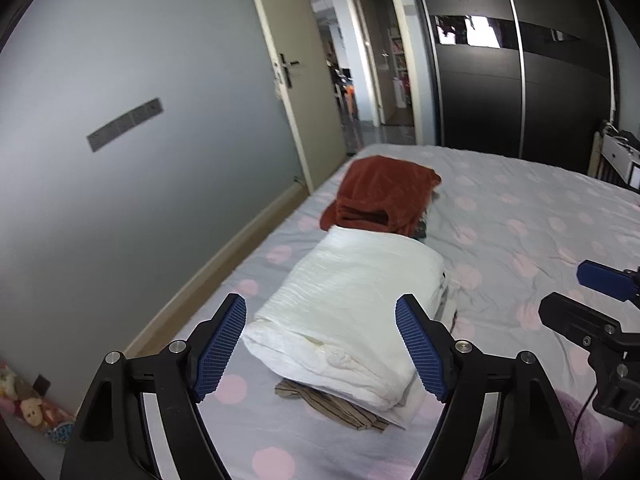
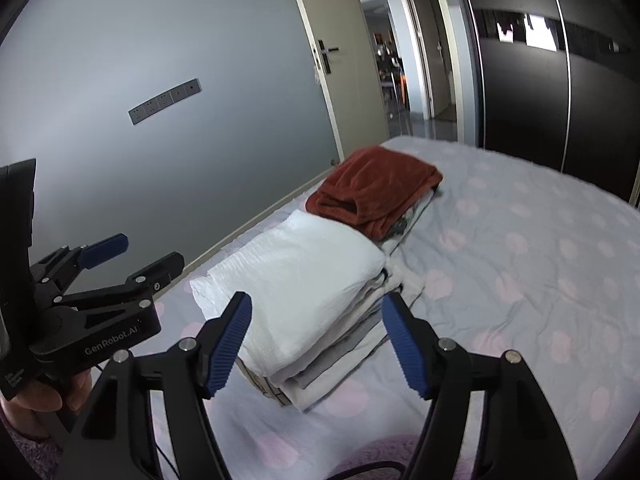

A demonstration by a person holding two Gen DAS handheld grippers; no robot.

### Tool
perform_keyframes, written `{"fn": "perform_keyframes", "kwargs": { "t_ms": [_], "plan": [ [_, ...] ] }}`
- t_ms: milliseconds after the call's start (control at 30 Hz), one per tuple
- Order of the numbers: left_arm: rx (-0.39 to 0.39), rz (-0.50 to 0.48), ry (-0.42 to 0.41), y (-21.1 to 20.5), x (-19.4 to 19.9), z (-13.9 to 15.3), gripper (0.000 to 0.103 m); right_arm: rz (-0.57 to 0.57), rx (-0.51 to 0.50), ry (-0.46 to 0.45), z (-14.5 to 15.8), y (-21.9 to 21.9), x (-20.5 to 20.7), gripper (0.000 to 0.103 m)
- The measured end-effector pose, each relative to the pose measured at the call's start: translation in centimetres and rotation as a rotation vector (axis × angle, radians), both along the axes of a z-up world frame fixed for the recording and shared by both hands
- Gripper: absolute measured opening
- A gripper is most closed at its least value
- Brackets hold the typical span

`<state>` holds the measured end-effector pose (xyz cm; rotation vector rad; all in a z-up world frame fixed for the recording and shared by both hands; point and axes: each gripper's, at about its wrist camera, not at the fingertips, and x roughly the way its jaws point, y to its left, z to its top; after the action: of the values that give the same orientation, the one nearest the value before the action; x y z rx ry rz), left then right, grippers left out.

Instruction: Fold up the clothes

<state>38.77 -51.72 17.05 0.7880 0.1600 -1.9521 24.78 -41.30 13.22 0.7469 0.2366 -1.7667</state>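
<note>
White folded garment [image 1: 348, 304] topped one stack on the bed [image 1: 520, 208]; rust garment [image 1: 384, 196] beyond. Soft, limp, I judged; grip folded edges. My left gripper [image 1: 320, 348] and right gripper [image 2: 316, 344] hung released.

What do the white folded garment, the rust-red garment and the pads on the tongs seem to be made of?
White folded garment: thin crinkled woven cloth, matte, probably cotton.
Rust-red garment: thick, fuzzy nap, likely fleece or terry.
Pads: blue, ridged, probably rubber or plastic.

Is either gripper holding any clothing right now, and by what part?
Nothing is held. The left gripper and right gripper are both open, above the near end of the white stack, with no cloth between the fingers.
</note>
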Motion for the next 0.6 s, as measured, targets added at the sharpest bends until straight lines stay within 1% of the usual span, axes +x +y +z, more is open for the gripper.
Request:
{"fn": "perform_keyframes", "kwargs": {
  "t_ms": [100, 167, 300, 400, 467, 600],
  "plan": [
    [-0.020, 0.066, 0.014, 1.6, 0.6, -0.1, 0.080, 0.001, 0.006, 0.052, 0.2, 1.5, 0.7, 0.067],
    [0.001, 0.081, 0.032, 2.5, 0.9, -0.7, 0.080, 0.008, 0.018, 0.067, -0.1, 2.3, 1.0, 0.067],
    [0.049, 0.094, 0.034, 4.4, 1.4, -2.5, 0.080, 0.015, 0.040, 0.056, -1.3, 3.3, 1.2, 0.067],
    [0.124, 0.094, 0.039, 5.1, 1.5, -4.4, 0.080, 0.020, 0.056, 0.043, -2.2, 3.9, 1.3, 0.067],
    [0.148, 0.109, 0.044, 5.8, 1.9, -5.2, 0.080, 0.023, 0.067, 0.035, -2.8, 4.3, 1.3, 0.067],
    [0.146, 0.151, 0.026, 6.3, 2.3, -6.1, 0.080, 0.031, 0.080, 0.024, -3.8, 5.0, 1.7, 0.067]
  ]
}}
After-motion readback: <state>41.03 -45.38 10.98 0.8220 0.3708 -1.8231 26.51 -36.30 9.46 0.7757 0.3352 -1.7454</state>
